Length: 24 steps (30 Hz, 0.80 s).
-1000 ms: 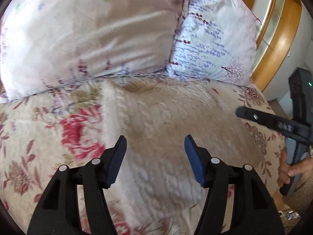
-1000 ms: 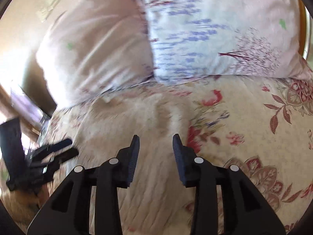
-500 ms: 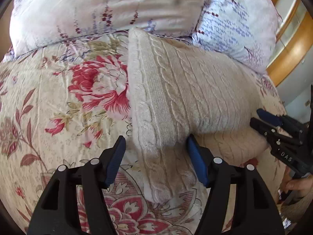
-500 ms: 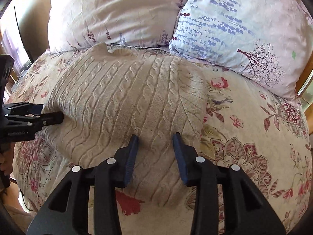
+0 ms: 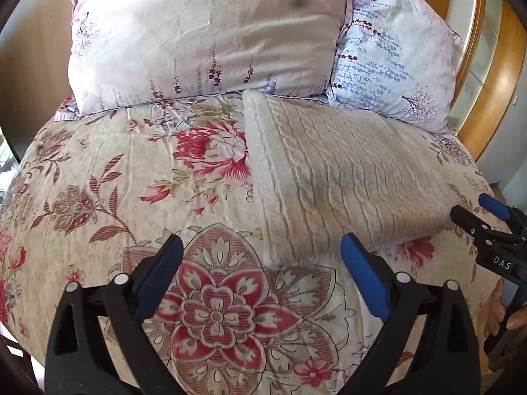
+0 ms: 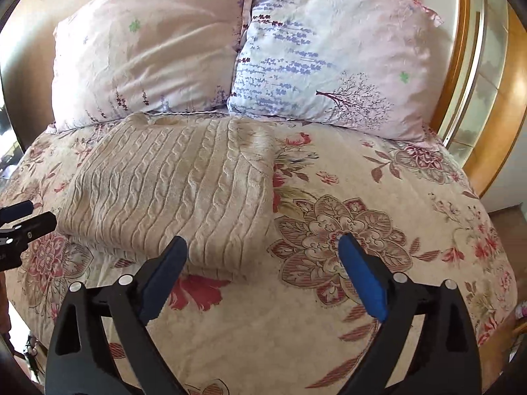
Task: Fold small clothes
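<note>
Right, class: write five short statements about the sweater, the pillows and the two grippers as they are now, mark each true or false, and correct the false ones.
1. The cream cable-knit sweater lies folded on the floral bedspread. True.
2. The left gripper is shut on the sweater. False: it is open and holds nothing.
3. Two pillows lie behind the sweater. True.
4. The right gripper is open. True.
5. The sweater lies on top of the pillows. False: it lies in front of them, on the bedspread.

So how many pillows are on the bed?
2. The pink pillow lies at the head of the bed on the left, and the bluish pillow with purple sprigs and a tree lies beside it on the right, touching it. No others show.
</note>
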Tool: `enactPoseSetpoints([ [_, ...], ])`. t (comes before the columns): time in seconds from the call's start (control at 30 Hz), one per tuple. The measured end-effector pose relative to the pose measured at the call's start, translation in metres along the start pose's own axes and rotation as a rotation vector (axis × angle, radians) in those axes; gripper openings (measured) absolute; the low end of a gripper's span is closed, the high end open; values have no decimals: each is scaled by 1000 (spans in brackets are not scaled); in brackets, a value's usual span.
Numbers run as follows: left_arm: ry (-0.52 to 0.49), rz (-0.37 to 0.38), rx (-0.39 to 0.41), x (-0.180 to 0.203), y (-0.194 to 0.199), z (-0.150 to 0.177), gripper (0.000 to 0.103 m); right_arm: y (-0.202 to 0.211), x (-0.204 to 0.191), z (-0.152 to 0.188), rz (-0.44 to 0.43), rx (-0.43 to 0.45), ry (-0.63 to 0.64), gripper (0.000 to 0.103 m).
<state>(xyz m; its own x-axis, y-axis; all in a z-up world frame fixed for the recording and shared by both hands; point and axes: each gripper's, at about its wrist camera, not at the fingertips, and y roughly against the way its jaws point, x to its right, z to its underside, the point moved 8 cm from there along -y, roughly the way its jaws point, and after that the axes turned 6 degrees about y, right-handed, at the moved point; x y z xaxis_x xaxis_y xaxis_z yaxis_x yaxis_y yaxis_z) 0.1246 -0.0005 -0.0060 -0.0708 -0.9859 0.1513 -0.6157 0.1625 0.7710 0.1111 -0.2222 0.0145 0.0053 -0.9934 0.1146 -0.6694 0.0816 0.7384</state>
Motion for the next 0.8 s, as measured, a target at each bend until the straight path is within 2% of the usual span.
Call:
enactPoseSetpoints([
  [0.13, -10, -26, -8, 5, 1, 8, 101, -1, -6, 5, -8, -21, 1, 98],
  [0.33, -37, -115, -47, 8, -6, 21, 101, -6, -17, 19, -18, -82, 1, 99],
  [0.5, -7, -121, -103, 7, -15, 29, 101, -15, -18, 32, -24, -143, -28, 100],
  [0.8, 2, -162, -135, 6, -21, 39, 101, -27, -25, 48, -50, -203, -30, 100],
])
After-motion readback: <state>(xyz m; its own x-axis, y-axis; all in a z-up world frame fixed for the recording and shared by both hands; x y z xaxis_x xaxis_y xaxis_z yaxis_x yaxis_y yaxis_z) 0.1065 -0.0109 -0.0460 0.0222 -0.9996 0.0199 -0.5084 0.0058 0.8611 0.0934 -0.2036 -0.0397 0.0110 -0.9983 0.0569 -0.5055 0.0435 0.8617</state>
